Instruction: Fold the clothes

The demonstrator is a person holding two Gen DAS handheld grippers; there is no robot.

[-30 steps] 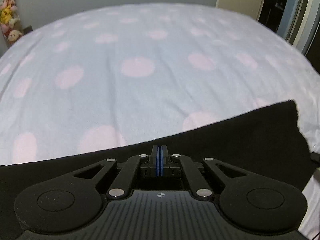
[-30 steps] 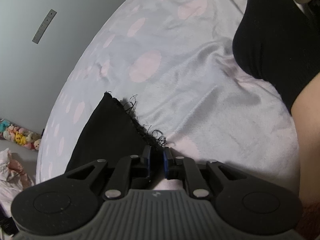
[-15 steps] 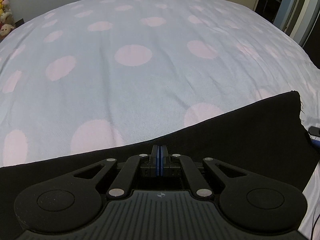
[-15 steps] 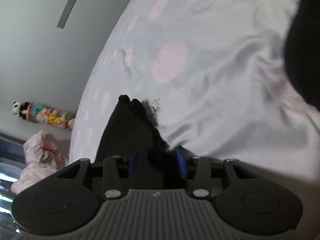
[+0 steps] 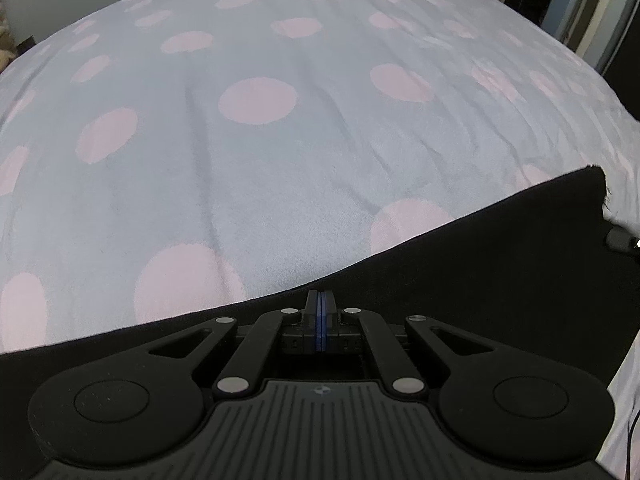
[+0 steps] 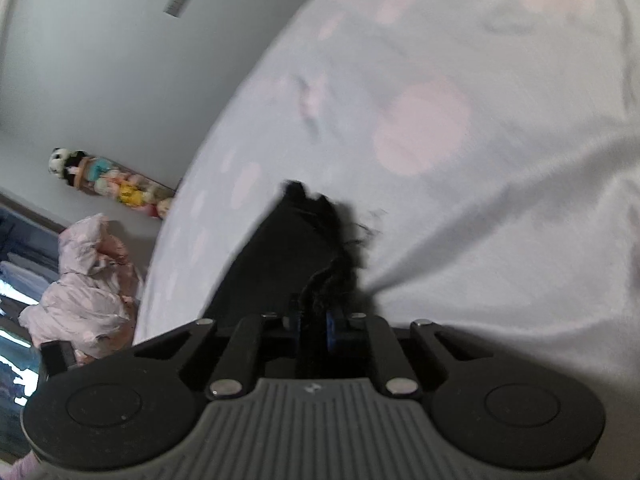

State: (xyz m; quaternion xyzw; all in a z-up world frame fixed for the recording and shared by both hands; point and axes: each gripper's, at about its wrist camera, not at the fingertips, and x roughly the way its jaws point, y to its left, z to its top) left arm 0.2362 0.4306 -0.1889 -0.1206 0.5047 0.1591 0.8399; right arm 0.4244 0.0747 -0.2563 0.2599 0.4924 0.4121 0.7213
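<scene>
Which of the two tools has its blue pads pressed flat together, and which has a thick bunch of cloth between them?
The left tool has its pads flat together at the black garment's edge; the right tool clamps a frayed bunch.

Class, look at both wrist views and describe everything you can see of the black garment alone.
The black fabric garment looks plain, matte and soft, with one frayed, thread-trailing edge. It lies across the pale blue bedspread with pink dots, its long edge running straight. The left tool is shut at that edge; the right tool is closed on a bunched frayed corner, which is raised. What kind of garment it is cannot be told.
</scene>
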